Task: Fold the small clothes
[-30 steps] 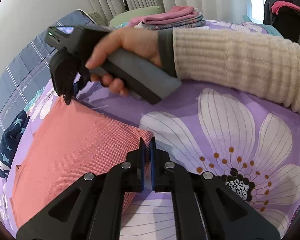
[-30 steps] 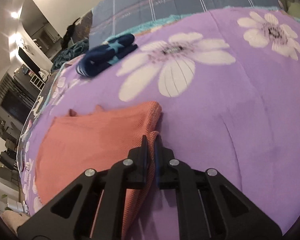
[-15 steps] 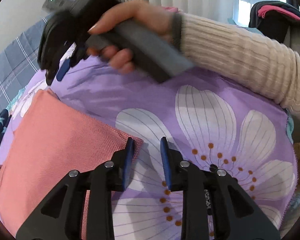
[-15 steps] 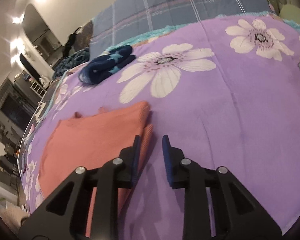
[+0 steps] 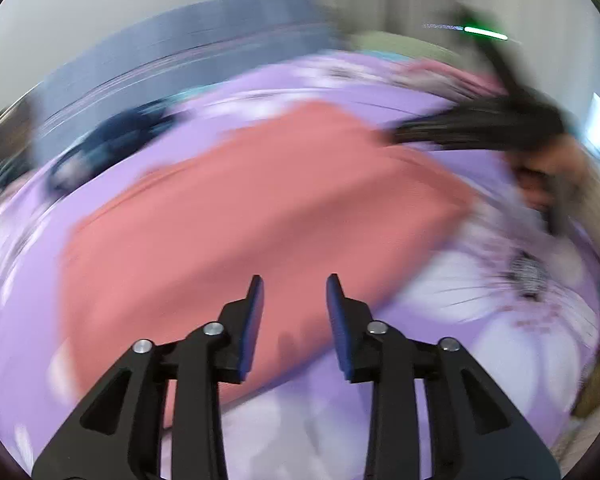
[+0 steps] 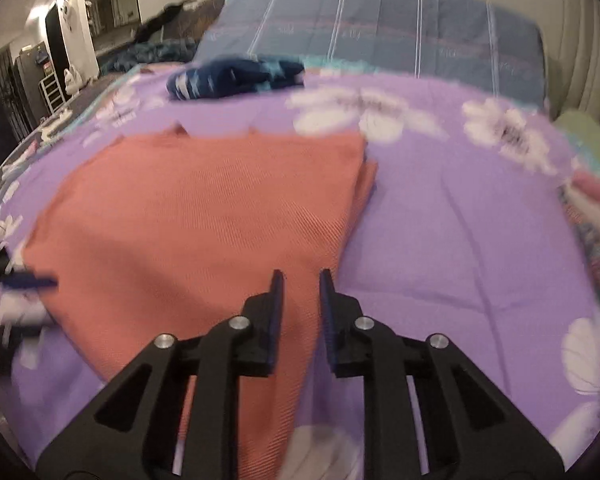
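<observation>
A salmon-pink garment [image 5: 240, 208] [image 6: 204, 216] lies folded flat on the purple floral bedspread [image 6: 459, 240]. My left gripper [image 5: 294, 278] hovers over the garment's near edge. Its jaws are opening and hold nothing. The left wrist view is heavily blurred by motion. My right gripper [image 6: 301, 272] is over the garment's right part, open by a small gap, with no cloth pinched. In the left wrist view the right gripper [image 5: 479, 128] is a black smear over the garment's far right corner, held by a hand. A blue-padded fingertip [image 6: 28, 281] of the left gripper shows at the left edge.
A navy star-patterned cloth [image 6: 236, 74] lies bunched at the far side of the bed, near a grey-blue plaid blanket [image 6: 379, 32]. A pile of folded clothes [image 6: 595, 196] and a green pillow [image 6: 583, 128] sit at the right. A dim room with furniture lies beyond on the left.
Both grippers were shut on the garment's corners a second ago; they have let go, opened and pulled back. Both views have swung, so the whole folded garment now shows.
</observation>
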`<state>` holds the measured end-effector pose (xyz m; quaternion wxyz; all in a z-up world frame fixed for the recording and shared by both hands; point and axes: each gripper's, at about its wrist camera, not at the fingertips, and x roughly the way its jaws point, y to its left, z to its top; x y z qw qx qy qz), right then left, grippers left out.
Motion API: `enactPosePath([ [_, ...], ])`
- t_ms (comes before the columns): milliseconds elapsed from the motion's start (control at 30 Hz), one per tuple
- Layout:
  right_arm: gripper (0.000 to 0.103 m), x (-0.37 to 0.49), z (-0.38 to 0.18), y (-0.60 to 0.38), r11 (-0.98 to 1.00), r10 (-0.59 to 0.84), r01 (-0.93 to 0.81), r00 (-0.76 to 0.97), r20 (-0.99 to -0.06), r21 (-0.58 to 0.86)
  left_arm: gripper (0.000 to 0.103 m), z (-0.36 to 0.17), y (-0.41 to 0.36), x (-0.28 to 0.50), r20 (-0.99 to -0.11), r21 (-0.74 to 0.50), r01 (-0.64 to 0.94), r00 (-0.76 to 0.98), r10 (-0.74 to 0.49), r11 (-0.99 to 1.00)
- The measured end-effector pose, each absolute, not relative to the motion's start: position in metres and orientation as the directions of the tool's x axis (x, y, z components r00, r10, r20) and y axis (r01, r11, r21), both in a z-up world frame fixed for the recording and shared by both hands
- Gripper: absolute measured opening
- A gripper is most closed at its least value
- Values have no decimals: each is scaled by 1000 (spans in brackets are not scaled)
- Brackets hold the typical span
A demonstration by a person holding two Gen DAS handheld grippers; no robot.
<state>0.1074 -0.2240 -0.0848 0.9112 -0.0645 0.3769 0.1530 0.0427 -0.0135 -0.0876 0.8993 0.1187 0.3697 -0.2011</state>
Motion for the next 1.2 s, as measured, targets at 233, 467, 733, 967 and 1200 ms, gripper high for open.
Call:
enactPosePath([
  [233, 33, 37, -68, -108, 795, 359, -583, 674, -646, -167, 41, -71, 142, 29, -669, 11, 61, 742, -38, 998],
  [467, 34, -10, -104, 29, 593, 443, -740, 628, -639, -316, 41, -93, 194, 18, -657, -38, 41, 751, -56, 998],
  [733, 43, -5, -144, 97, 501, 326, -742, 639, -697, -446, 41, -98, 221, 34, -649, -98, 118, 745, -153, 988],
  [967, 42, 3, -153, 121, 518, 259, -681, 701, -664, -517, 41, -90, 209, 128, -692, -181, 296, 640, -335, 938],
  [1200, 31, 8, -155, 125, 516, 255, -685, 696, -671, -514, 39, -135, 196, 223, -706, -413, 304, 488, -513, 858],
])
